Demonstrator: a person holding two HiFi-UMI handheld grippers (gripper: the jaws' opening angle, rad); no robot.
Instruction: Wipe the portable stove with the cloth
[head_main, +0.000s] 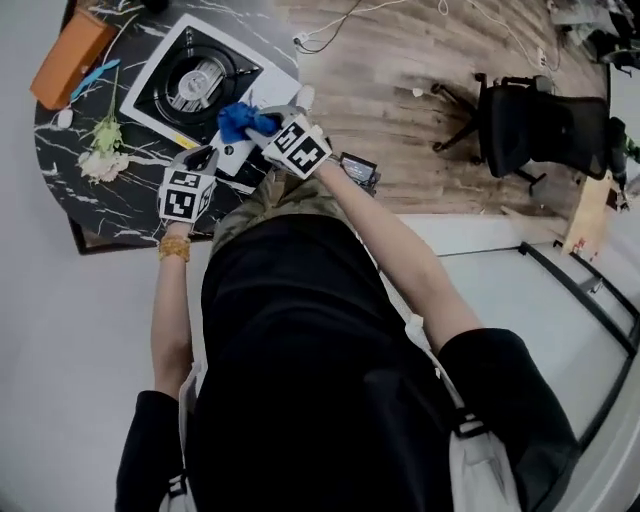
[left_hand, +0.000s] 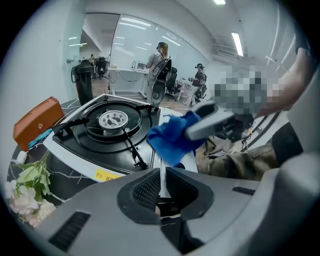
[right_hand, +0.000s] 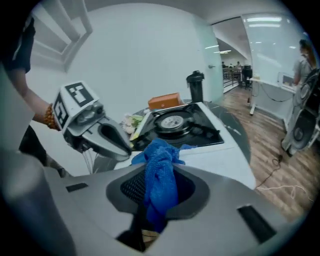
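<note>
Blue cloth (right_hand: 160, 172) clamped in right gripper (right_hand: 161, 192), held at stove's near corner

Seen along the right gripper: jaws closed on the bunched cloth, with folds bulging up above the pads and a tail hanging down between them. From the head view, held out over the near right corner of the portable stove (head_main: 150, 88), by its white edge; whether touching the metal or just above it, cannot tell.

Just beside it, to the left: left gripper (left_hand: 162, 182), tilted down toward the same near edge. Jaws only a narrow slit apart, with nothing between them, just the stove's white rim showing through the gap. Tips close to the cloth but not on it.

Further out: stove lying flat on a black marble-patterned table (head_main: 120, 205), black top, round burner (head_main: 197, 82) in the middle, pan supports around it, yellow sticker on the near side. Left of the stove, a small bunch of pale flowers (head_main: 103, 155) lying on the table; beyond them, at the table's far left edge, an orange case (head_main: 70, 55).

Past the table to the right: wooden floor (head_main: 400, 100) and a black office chair (head_main: 540, 125), well apart from the work.
</note>
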